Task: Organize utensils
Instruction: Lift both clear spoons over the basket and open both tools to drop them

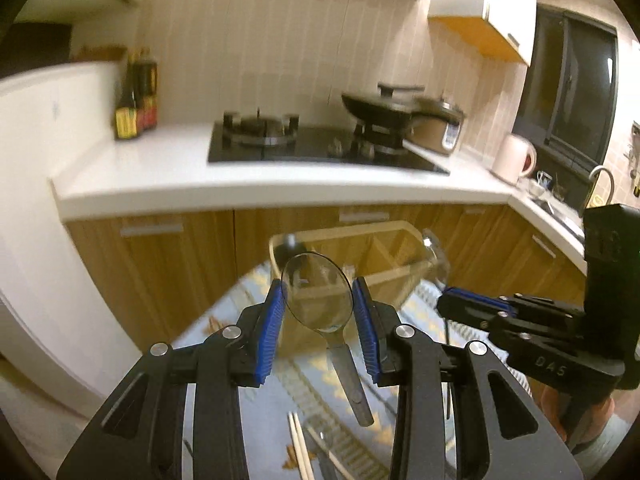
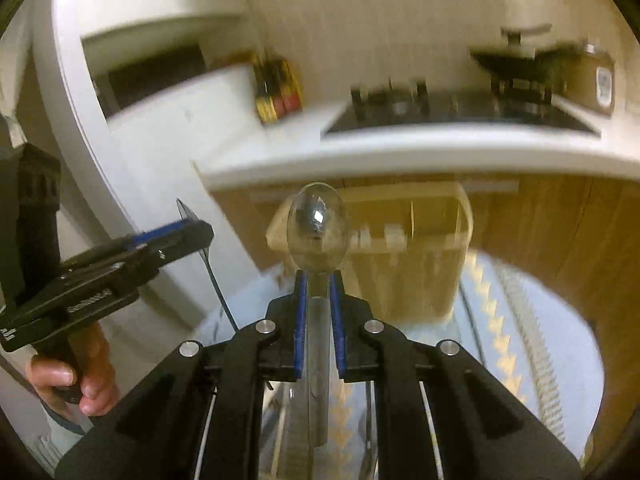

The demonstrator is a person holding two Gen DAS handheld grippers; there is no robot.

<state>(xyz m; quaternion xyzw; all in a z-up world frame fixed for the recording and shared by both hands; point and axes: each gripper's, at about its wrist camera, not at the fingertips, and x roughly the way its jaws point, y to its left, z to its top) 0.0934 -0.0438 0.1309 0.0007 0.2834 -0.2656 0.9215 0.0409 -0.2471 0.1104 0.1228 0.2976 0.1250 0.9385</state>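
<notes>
Above the patterned tablecloth (image 1: 400, 396), both grippers are raised, each with a clear plastic spoon.

Left gripper (image 1: 318, 300): jaws set fairly narrow, blue pads (image 1: 269, 320) pressed against the two edges of a clear spoon's bowl.

Left spoon (image 1: 320, 300): bowl between the pads, hollow toward the camera; handle hangs down toward the cloth. In the right wrist view it shows edge-on as a thin dark sliver in that gripper.

Right gripper (image 2: 319, 280): jaws nearly together, clamped on the neck of a second clear spoon.

Right spoon (image 2: 318, 224): bowl juts forward beyond the fingertips, handle runs back between the pads.

Utensil box (image 1: 384, 256): wooden, with inner dividers, standing at the far edge of the table, beyond both spoons. Which compartment each spoon faces cannot be told.

Chopsticks (image 1: 300, 448): a pale pair lying on the cloth at the near edge, below the left gripper.

Hand (image 2: 86, 384): fingers wrapped around the left gripper's grip, at the left of the right wrist view.

Background: white kitchen counter (image 1: 280, 184) with a black gas hob (image 1: 304, 144), a dark pan (image 1: 380, 110), sauce bottles (image 1: 134, 100), and wooden cabinet doors below. The right wrist view is blurred.
</notes>
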